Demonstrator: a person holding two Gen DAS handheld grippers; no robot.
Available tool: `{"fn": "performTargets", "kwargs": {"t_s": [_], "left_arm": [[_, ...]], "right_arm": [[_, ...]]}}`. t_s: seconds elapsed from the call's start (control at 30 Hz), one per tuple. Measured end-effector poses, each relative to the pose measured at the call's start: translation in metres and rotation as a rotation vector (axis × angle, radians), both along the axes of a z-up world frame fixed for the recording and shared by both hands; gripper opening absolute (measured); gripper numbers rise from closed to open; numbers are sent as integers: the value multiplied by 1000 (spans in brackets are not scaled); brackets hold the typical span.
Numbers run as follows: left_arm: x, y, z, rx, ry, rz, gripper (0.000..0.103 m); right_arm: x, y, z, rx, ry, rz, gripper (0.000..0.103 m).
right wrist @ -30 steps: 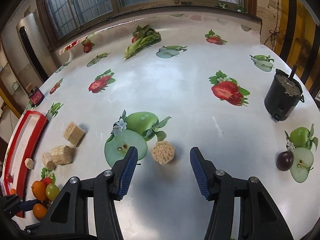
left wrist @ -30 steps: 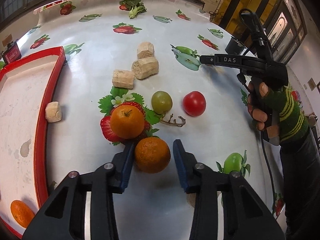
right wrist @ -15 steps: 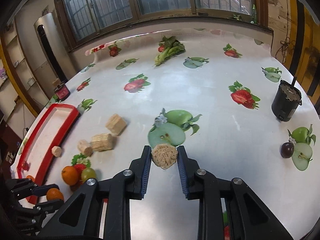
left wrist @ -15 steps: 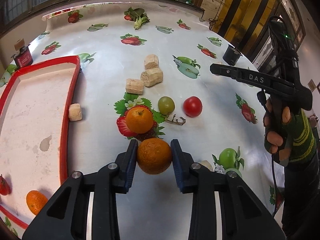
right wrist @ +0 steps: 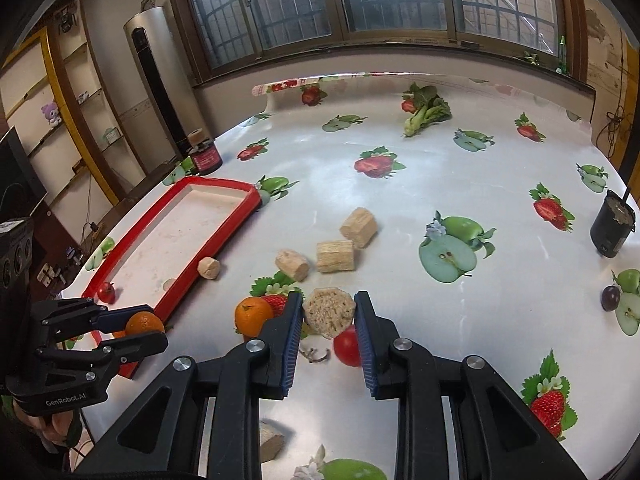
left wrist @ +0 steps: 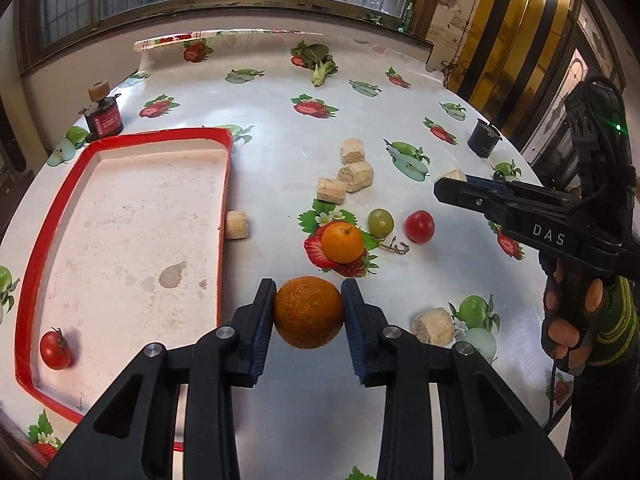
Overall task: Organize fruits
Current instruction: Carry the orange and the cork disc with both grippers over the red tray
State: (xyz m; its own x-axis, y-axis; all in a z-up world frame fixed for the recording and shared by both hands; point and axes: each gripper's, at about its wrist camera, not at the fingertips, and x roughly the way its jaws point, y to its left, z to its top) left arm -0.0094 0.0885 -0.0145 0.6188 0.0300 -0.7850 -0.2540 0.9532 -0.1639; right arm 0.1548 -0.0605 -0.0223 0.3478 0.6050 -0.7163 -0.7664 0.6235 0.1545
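Note:
My left gripper (left wrist: 308, 312) is shut on an orange (left wrist: 309, 312) and holds it above the table, right of the red-rimmed tray (left wrist: 224, 184). The tray holds a red tomato (left wrist: 55, 349). A second orange (left wrist: 343, 242), a green grape (left wrist: 380, 221) and a red tomato (left wrist: 419, 226) lie on the table ahead. My right gripper (right wrist: 329, 314) is shut on a beige cork-like chunk (right wrist: 329, 312), lifted above the table. The left gripper (right wrist: 132, 326) with its orange (right wrist: 144, 323) shows in the right wrist view beside the tray (right wrist: 224, 236).
Several beige chunks (left wrist: 356, 176) lie mid-table, one (left wrist: 236, 225) by the tray's rim and one (left wrist: 434, 326) near right. A dark plum (right wrist: 611, 297), a black cup (right wrist: 612, 228), a red jar (left wrist: 102, 118) and greens (left wrist: 320, 62) stand further off.
Both grippers closed from open: the left on the orange, the right on the beige chunk. Both then lifted their objects off the table and drew back.

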Motion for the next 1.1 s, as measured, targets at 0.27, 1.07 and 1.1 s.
{"fn": "performTargets", "kwargs": {"t_s": [0.27,1.07,1.1], "left_arm": [[-11,22,6,-1,-18,41,31],[-35,77,4,0,-15,155,31],[-37,80,4,-1,-15,159,31]], "right_arm": [[-21,19,2,4,6,57,27],[-57,79,3,1,17,192,27],[-59,82,3,0,18,198,27]]}}
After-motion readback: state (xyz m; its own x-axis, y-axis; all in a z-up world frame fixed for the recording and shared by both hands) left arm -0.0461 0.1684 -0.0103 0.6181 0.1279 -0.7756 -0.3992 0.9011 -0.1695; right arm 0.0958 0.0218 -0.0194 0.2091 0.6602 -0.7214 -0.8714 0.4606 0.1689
